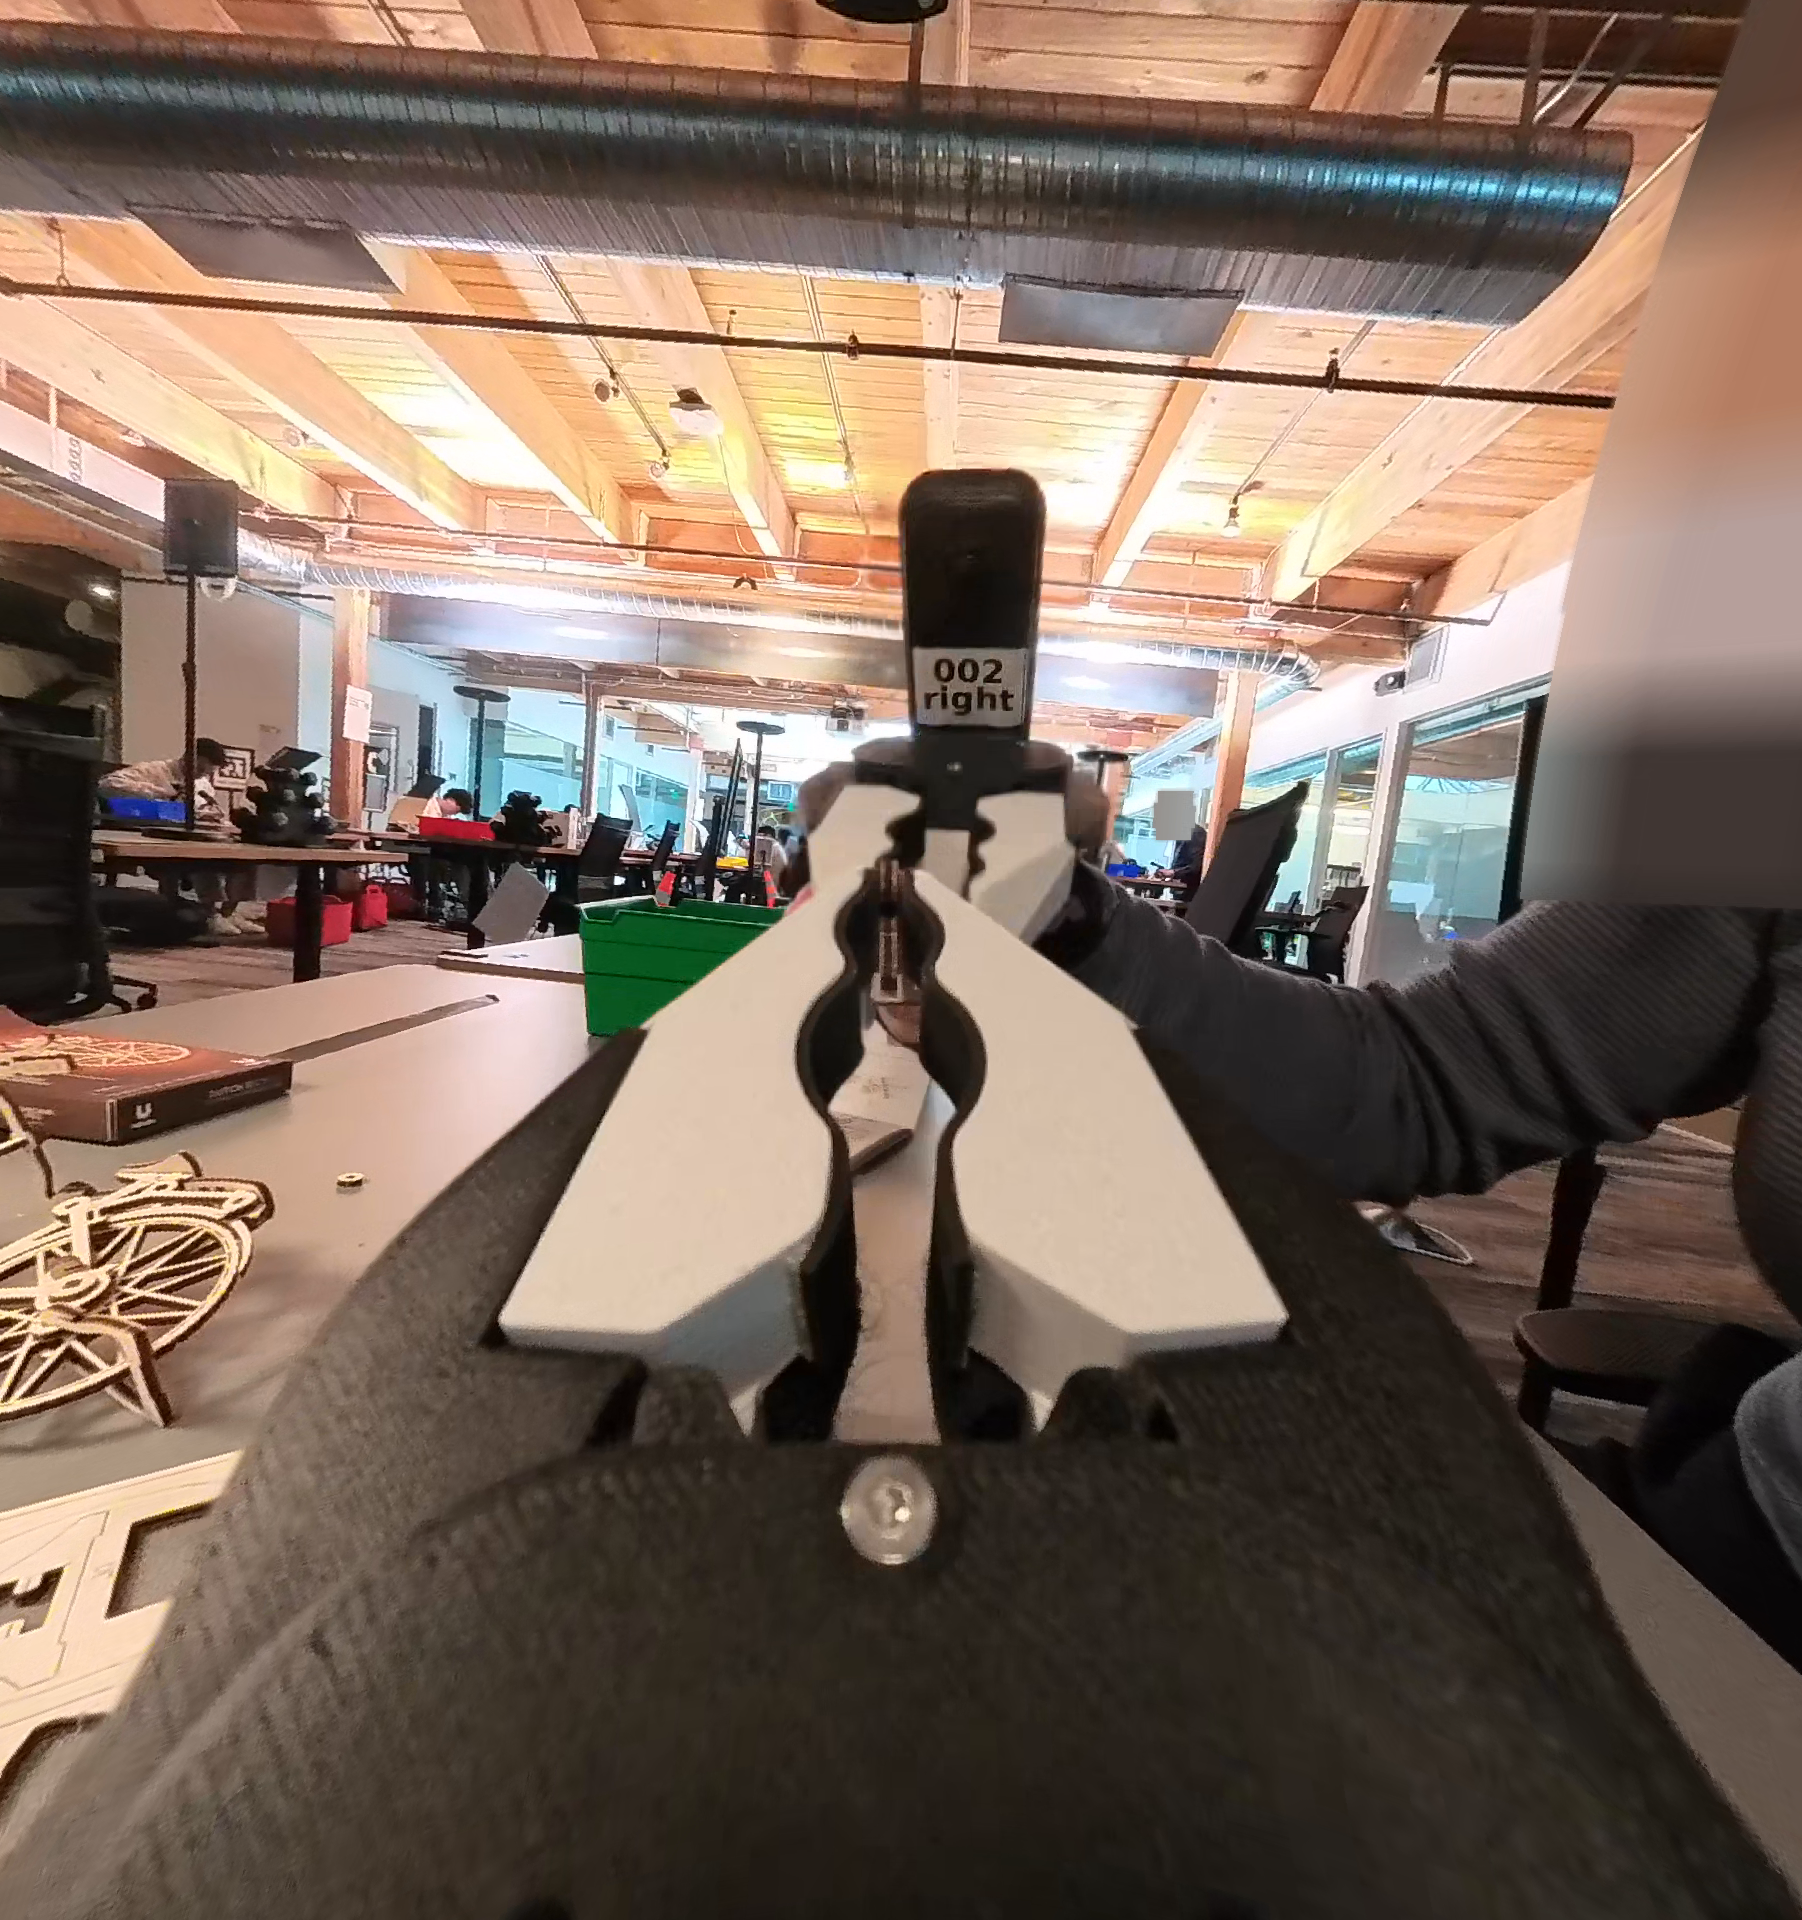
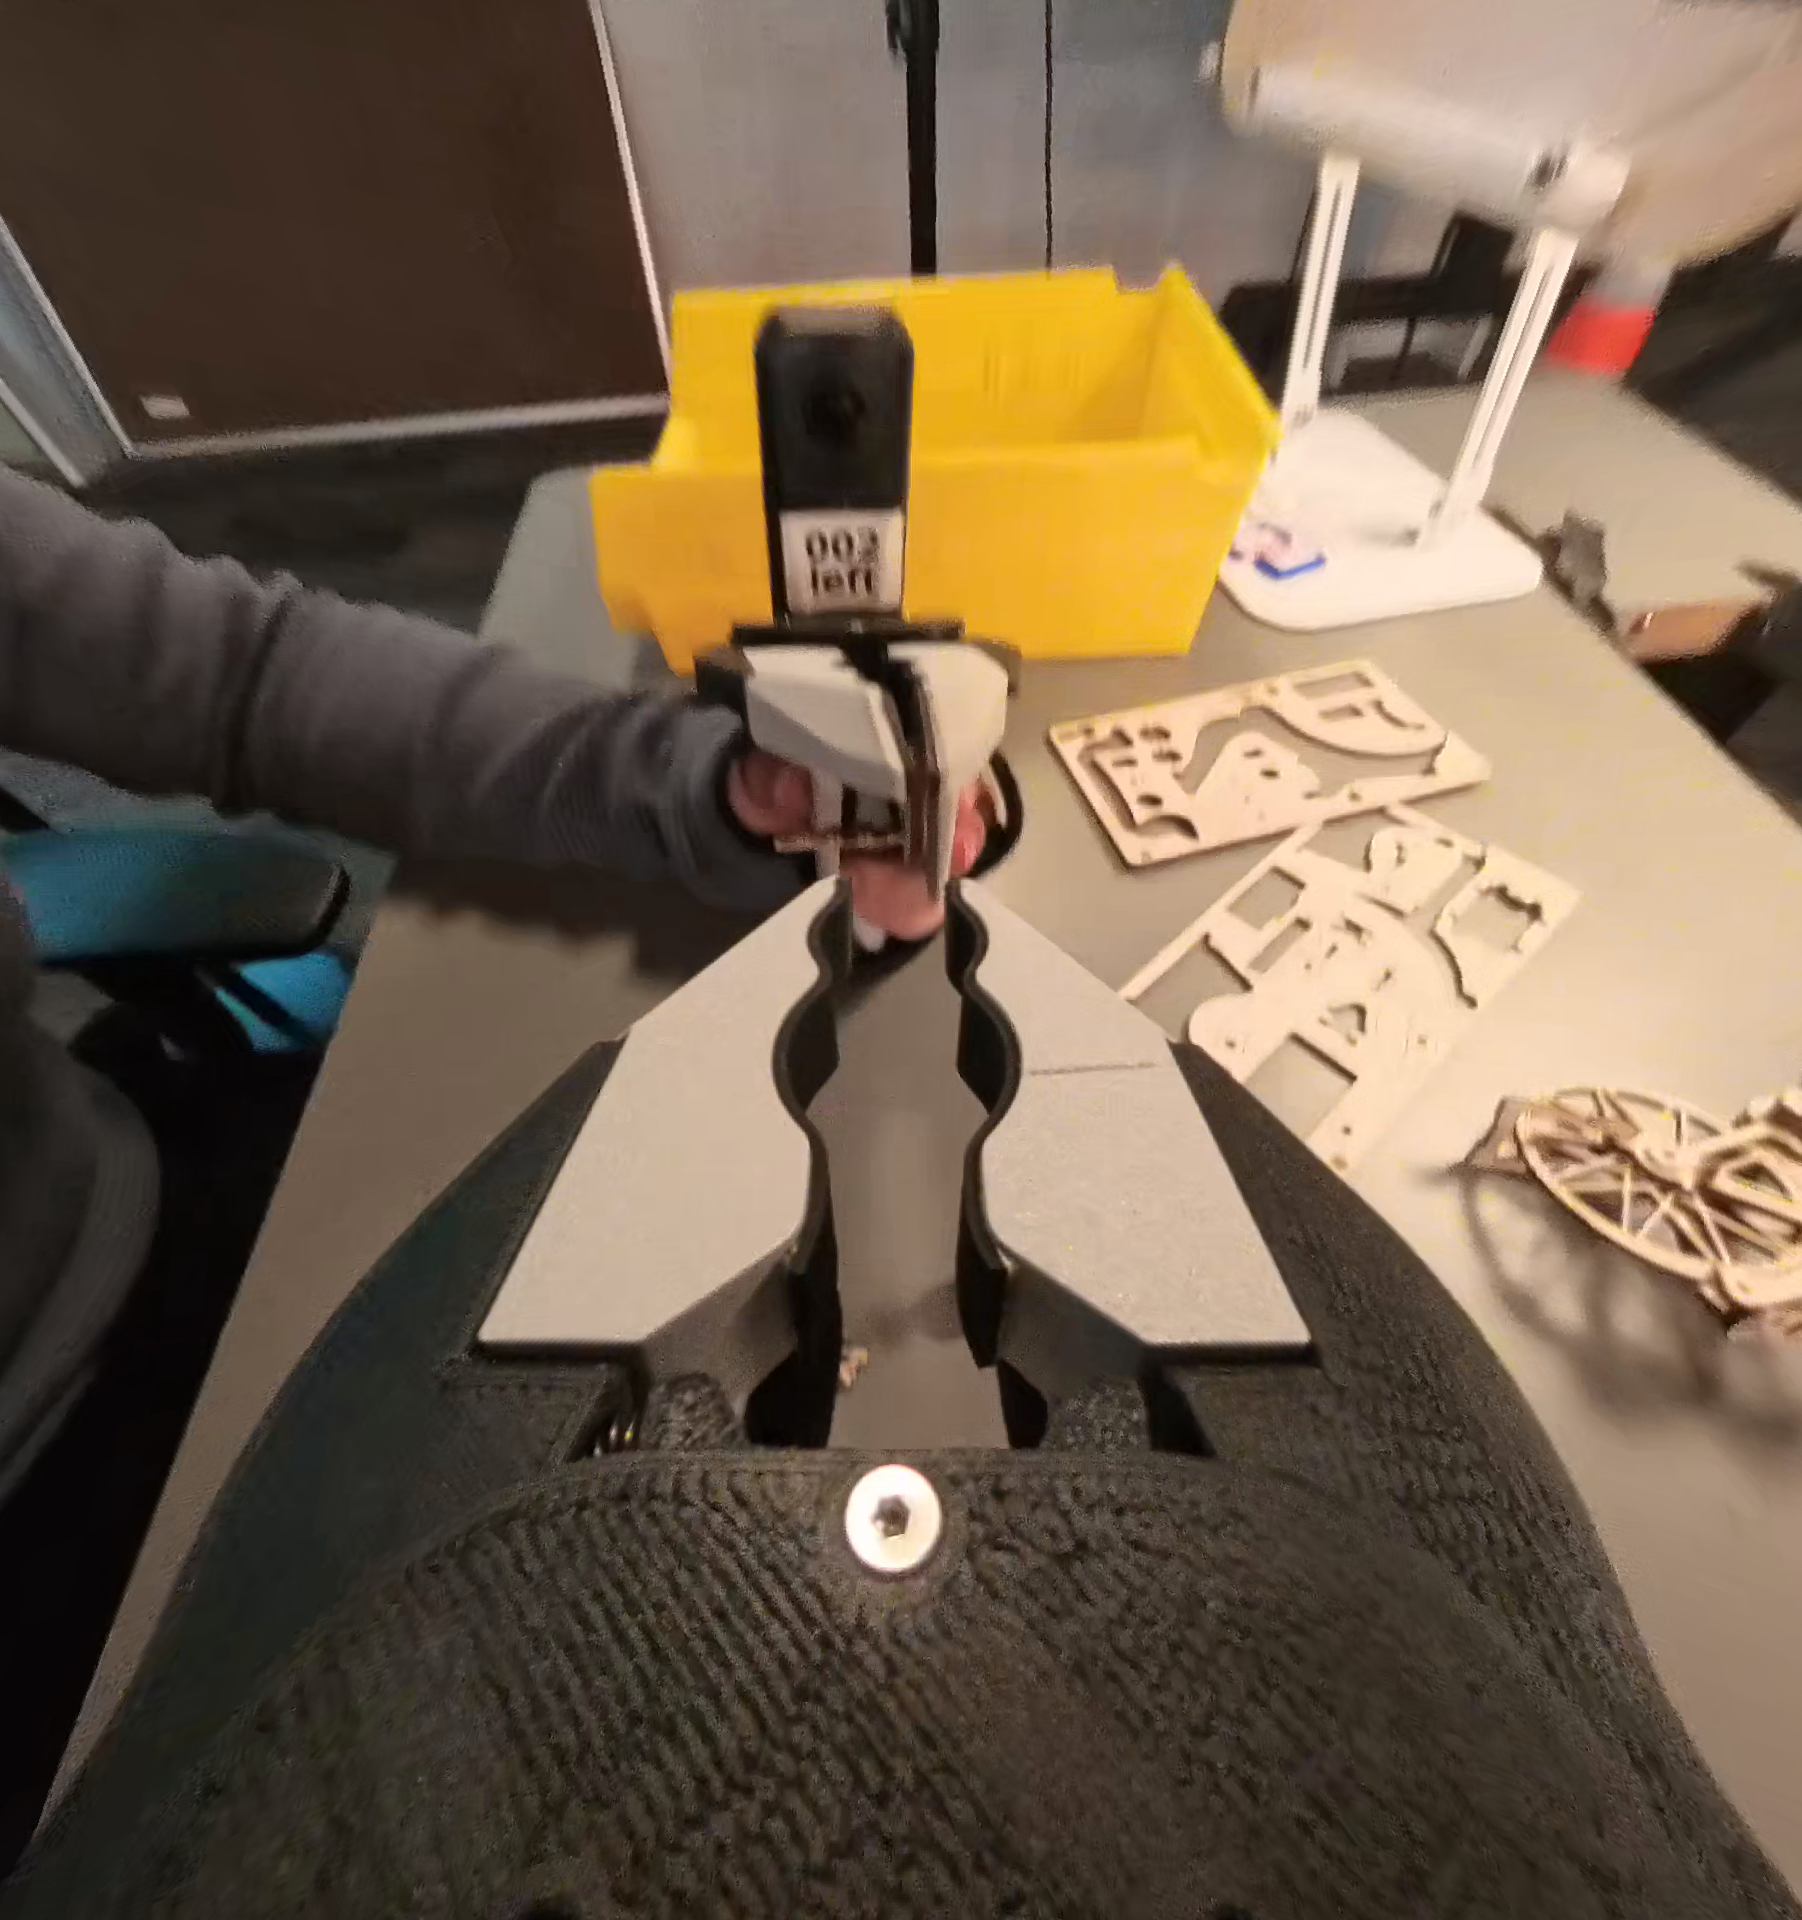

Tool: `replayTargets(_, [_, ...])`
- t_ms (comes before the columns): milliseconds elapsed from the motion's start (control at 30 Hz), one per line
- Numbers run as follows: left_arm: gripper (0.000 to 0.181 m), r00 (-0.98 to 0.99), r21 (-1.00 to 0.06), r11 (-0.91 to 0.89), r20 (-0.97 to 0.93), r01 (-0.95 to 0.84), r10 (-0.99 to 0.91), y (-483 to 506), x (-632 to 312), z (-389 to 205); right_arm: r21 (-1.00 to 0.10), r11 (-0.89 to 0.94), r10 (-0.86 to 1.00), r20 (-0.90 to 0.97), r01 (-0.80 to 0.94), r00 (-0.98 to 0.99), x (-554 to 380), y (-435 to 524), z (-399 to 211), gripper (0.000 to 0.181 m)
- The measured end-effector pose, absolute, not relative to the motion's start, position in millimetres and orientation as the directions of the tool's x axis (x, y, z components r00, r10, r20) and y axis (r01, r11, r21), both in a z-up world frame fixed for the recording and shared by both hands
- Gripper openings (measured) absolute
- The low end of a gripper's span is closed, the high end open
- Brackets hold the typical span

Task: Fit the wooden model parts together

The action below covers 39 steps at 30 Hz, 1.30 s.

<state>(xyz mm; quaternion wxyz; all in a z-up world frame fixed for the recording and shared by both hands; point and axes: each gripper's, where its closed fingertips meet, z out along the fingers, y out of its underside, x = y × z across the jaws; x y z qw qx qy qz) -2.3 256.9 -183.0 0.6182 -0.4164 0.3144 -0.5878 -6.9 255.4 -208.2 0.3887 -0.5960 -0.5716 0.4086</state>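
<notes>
Left wrist view: left tongs (image 1: 892, 894) pinching a small wooden part (image 1: 889, 940) tip-to-tip with right tongs (image 2: 892, 904), slightly spread; bare surface (image 2: 440, 1039) lies below, wooden sheets (image 2: 1261, 758) right.

small laser-cut wooden part (image 2: 861, 826) mid-air, wooden bike model (image 1: 76, 1288) flat on table, cut-out sheets (image 2: 1266, 753) nearby

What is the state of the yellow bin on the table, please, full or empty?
Seemingly empty: the yellow bin shows bare inner walls, though its floor is hidden.
</notes>
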Motion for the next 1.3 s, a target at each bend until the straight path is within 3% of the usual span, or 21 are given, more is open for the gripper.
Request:
replayTargets(433, [0.001, 0.067, -0.9, -0.102, 0.143, 0.425, -0.987, 257, 0, -188, -0.951, -0.054, 0.998, -0.063, 0.305, -0.021, -17, 257, -206, 0.001])
replayTargets(500, [0.001, 0.077, -0.934, -0.115, 0.149, 0.338, -0.986, 260, 1, -196, -0.942, -0.047, 0.998, -0.059, 0.332, -0.026, -17, 260, -213, 0.001])
replayTargets(633, [0.001, 0.174, -0.995, -0.096, 0.095, -0.001, -0.98, 269, 0, -234, -0.885, 0.007, 1.0, -0.006, 0.465, -0.026, -15, 270, -248, 0.001])
replayTargets(833, [0.001, 0.234, -0.921, -0.048, -0.047, -0.386, -0.971, 276, -11, -291, -0.764, 0.074, 0.997, 0.038, 0.64, -0.07, -23, 277, -300, 0.001])
replayTargets(1000, [0.002, 0.26, -0.863, -0.114, -0.02, -0.492, -0.966, 280, -18, -311, -0.706, 0.092, 0.994, 0.022, 0.703, -0.108, -27, 281, -318, 0.001])
replayTargets(1300, [0.012, 0.267, -0.843, -0.156, 0.015, -0.515, -0.963, 280, -21, -318, -0.653, 0.113, 0.991, 0.02, 0.749, -0.132, -22, 284, -331, 0.001])
